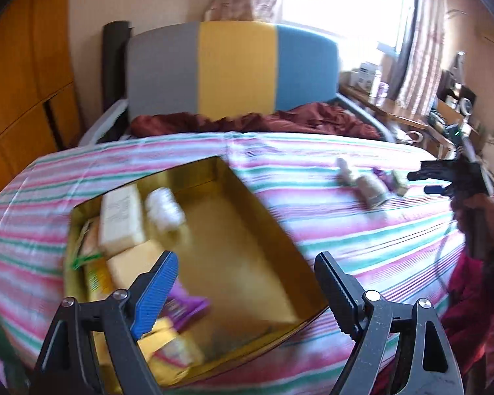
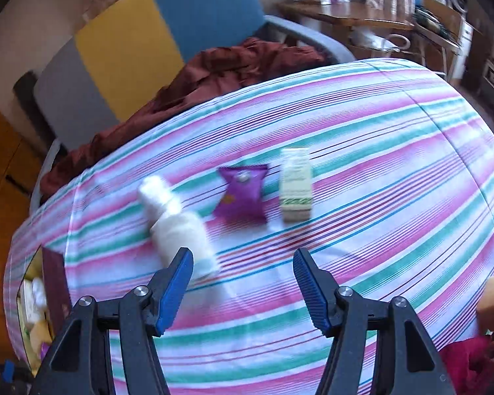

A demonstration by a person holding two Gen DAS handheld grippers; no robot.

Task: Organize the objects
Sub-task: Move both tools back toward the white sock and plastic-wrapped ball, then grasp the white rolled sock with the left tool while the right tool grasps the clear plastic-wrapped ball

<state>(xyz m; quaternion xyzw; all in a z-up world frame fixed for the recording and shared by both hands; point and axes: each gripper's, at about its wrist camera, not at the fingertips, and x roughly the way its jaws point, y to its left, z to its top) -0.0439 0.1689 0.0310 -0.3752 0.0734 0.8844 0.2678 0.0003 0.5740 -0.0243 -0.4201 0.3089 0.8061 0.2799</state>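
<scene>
A: Striped bedsheet [image 2: 362, 138] filled most of both views. Headboard in grey, yellow and blue [image 1: 233, 69] at upper centre of the left view; maroon blanket [image 1: 257, 120] bunched just below it.

B: Noted. Gold tray [image 1: 247, 237] lower centre-left of the left view, sunk into the sheet. Cream box [image 1: 120, 220], white bottle [image 1: 164, 209] and a purple packet [image 1: 186, 307] inside, packed toward its left side; right half bare.

A: Left gripper [image 1: 243, 288] low over the tray, jaws apart, nothing between.

B: Right gripper [image 2: 243, 288] at bottom centre of the right view, jaws apart, empty.

A: Loose items mid-frame there, on the sheet: white bottle on its side [image 2: 178, 227], left; purple pouch [image 2: 242, 196], centre; small cream-and-green box [image 2: 295, 186], right. Bottle's base just beside the left fingertip [image 2: 178, 283]; contact not discernible, blurred.
</scene>
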